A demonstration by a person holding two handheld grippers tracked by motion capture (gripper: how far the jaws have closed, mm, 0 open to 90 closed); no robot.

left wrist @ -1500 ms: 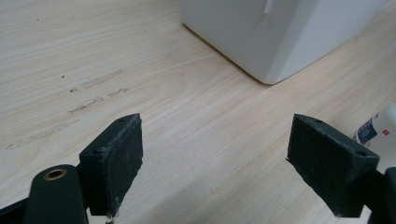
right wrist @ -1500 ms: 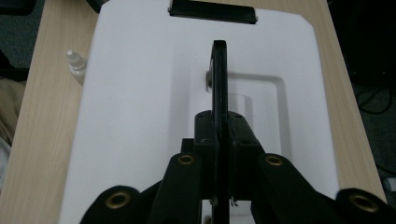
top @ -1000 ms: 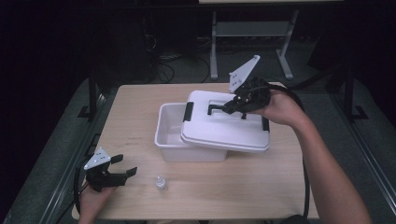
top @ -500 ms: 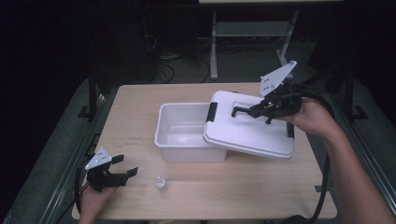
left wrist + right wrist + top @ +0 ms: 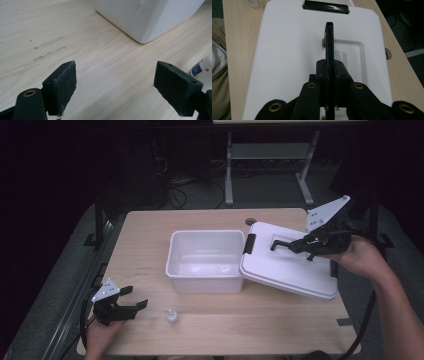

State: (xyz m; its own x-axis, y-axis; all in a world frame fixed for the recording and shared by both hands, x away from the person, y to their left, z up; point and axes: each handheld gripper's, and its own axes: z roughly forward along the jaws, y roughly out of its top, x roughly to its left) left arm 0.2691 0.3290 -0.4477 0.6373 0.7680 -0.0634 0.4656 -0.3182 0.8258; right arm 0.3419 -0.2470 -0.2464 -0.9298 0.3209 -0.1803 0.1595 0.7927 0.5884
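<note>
— Clamping the lid's black handle [image 5: 329, 40] edge-on between shut pads: right gripper [image 5: 300, 243], jaws fully closed on it. Carrying the lid [image 5: 287, 265], tilted, just right of the tub [image 5: 205, 260], near edge touching or nearly touching the tub's right rim.

— Left gripper [image 5: 131, 303]?

— Spread wide, holding nothing, resting on the table [image 5: 150, 235] front-left of the tub. Small bottle [image 5: 172, 316] just in front of the tub, between gripper and tub.

— Doing this step well?

— Probably best: keeping the squeeze firm on the thin handle, levelling the lid, clearing the tub's rim, then lowering flat on bare table right of the tub, short of the table edge. Likely to swing if slack.

— Anything one view gives over another?

— Right gripper view: handle pinched dead centre, black clip [image 5: 325, 6] at the lid's far end. High view: tub empty, lid's tilt. Left gripper view: tub's corner [image 5: 150, 20], bottle's label [image 5: 200, 70] beside the right pad.
</note>
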